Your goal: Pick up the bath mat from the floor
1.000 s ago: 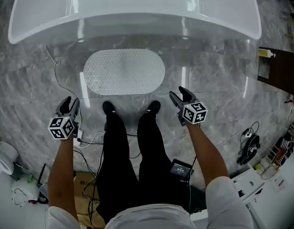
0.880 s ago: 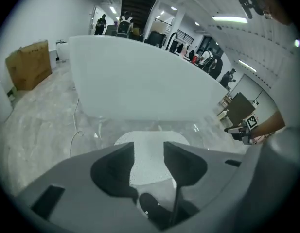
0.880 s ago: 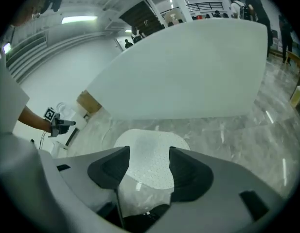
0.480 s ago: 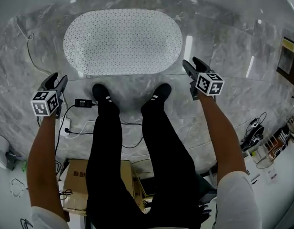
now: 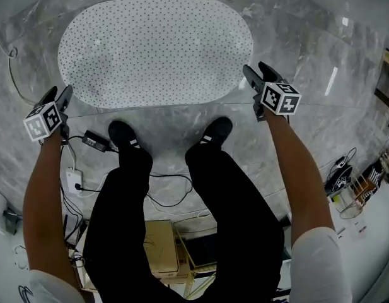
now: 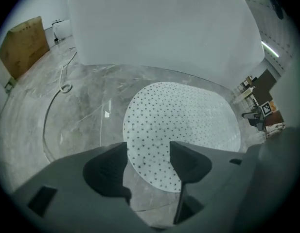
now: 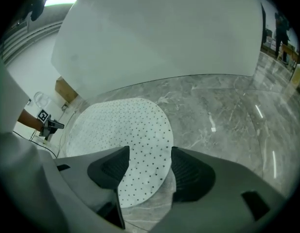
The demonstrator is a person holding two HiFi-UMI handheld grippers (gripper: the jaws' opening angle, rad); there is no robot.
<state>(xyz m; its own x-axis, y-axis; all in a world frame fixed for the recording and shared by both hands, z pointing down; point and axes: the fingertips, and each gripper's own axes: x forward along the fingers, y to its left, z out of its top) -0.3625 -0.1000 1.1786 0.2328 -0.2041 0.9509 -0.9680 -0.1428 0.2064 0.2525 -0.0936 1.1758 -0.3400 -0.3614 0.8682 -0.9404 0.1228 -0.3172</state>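
Head view: bath mat (image 5: 155, 49) lies flat on grey marble floor (image 5: 307, 49), far side of my feet. It's a white oval with small dark dots. My left shoe (image 5: 121, 134) and right shoe (image 5: 216, 131) stand just near of its near edge, not on it.

My left gripper (image 5: 58, 93) is off the mat's left end, tips pointing down toward the floor. My right gripper (image 5: 257, 72) is just beside the mat's right end, also pointing down. Neither holds anything.

Left gripper view: left gripper (image 6: 149, 149) has its jaws wide apart, and they have just been opening. The near left edge of the mat (image 6: 184, 115) shows in the gap, with no pad pressing on it. Can't tell whether the tips touch the floor.

Right gripper view: right gripper (image 7: 147, 154) has its jaws apart as well. The mat (image 7: 120, 125) right end shows through the gap, lying flat and not pinched.

White bathtub (image 6: 164, 28) stands on the far side of the mat. A thin cable (image 6: 62, 81) curls on the floor left of the mat. A black power adapter (image 5: 93, 141) with its cord lies just left of my left shoe. A cardboard box (image 5: 157, 245) sits on the near side between my legs.
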